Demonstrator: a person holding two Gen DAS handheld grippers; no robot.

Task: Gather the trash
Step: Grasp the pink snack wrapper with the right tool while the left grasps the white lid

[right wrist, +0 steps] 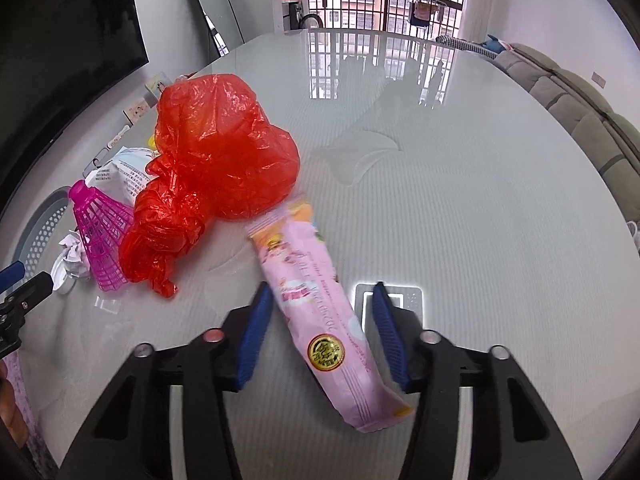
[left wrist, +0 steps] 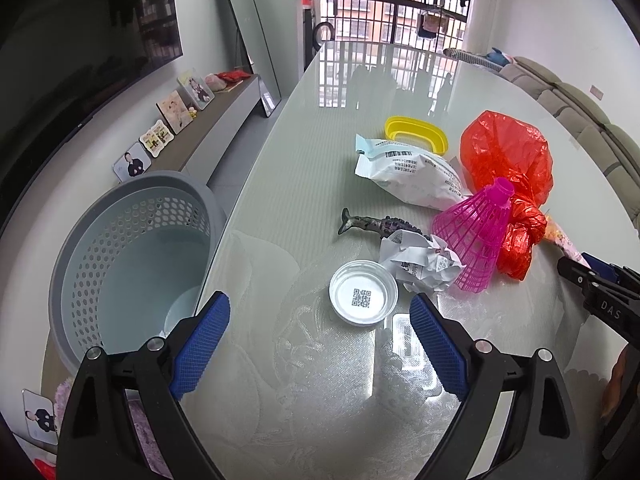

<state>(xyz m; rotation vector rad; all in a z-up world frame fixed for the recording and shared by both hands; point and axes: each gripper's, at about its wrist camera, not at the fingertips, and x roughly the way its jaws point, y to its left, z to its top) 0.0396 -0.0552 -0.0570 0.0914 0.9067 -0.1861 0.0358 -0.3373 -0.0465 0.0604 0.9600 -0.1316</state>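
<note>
My left gripper [left wrist: 320,308] is open above the glass table, just short of a small white lid [left wrist: 363,293] with a QR code. Beyond it lie a crumpled paper ball [left wrist: 420,264], a pink plastic shuttlecock [left wrist: 476,240], a red plastic bag [left wrist: 508,168] and a white wrapper [left wrist: 412,172]. My right gripper [right wrist: 320,300] is open, its blue pads on either side of a pink snack wrapper [right wrist: 316,308] lying on the table, without gripping it. The red bag [right wrist: 216,160] and the shuttlecock [right wrist: 100,236] lie to its left.
A grey perforated basket [left wrist: 128,256] stands off the table's left edge. A yellow lid [left wrist: 416,132] and a dark fish figurine [left wrist: 376,224] lie on the table [left wrist: 320,140]. A sofa [right wrist: 580,100] runs along the right; photo frames line a low shelf [left wrist: 208,120] on the left.
</note>
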